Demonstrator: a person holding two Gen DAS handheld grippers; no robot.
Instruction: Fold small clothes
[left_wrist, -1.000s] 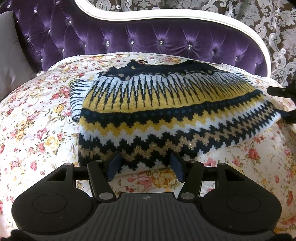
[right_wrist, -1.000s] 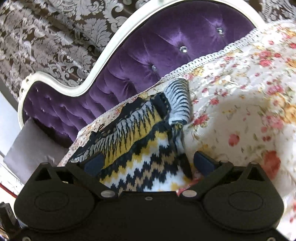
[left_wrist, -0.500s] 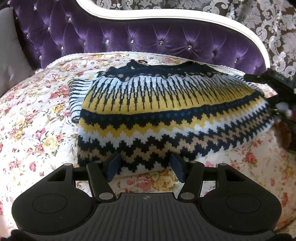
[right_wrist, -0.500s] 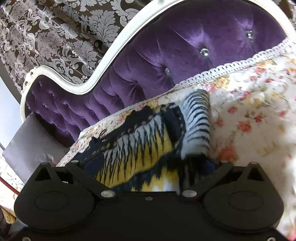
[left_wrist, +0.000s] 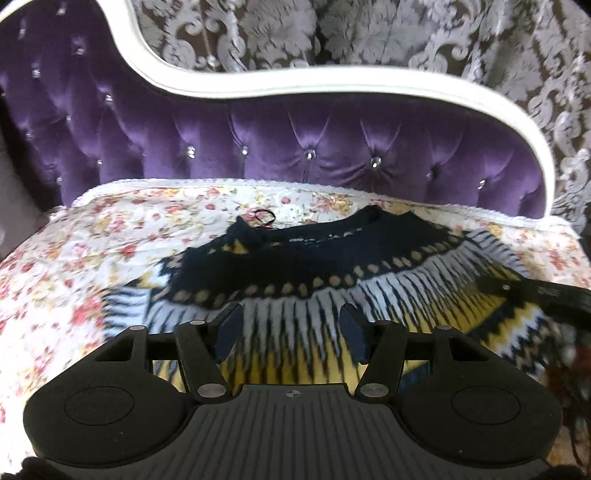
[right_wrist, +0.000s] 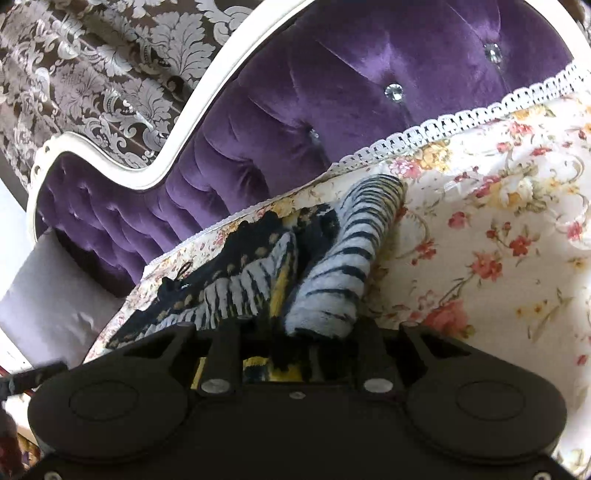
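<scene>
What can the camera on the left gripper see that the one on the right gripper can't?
Only the left wrist view shows the left gripper, open over the sweater's yellow band, and the black neckline spread wide. Only the right wrist view shows the right gripper, its tips hidden in the knit, the striped sleeve standing up before it, and a grey cushion. Both show the sweater, the floral cover and the purple headboard.

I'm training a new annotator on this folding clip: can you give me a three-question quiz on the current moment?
1. True or false: the left gripper is clamped on the sweater.
2. What does the right gripper pinch? A) lace trim B) the sweater C) grey cushion
3. Fill in: the sweater lies on a ___-patterned bedspread.

Key: 1 false, its fingers stand apart over the knit; 2 B; 3 floral.
</scene>
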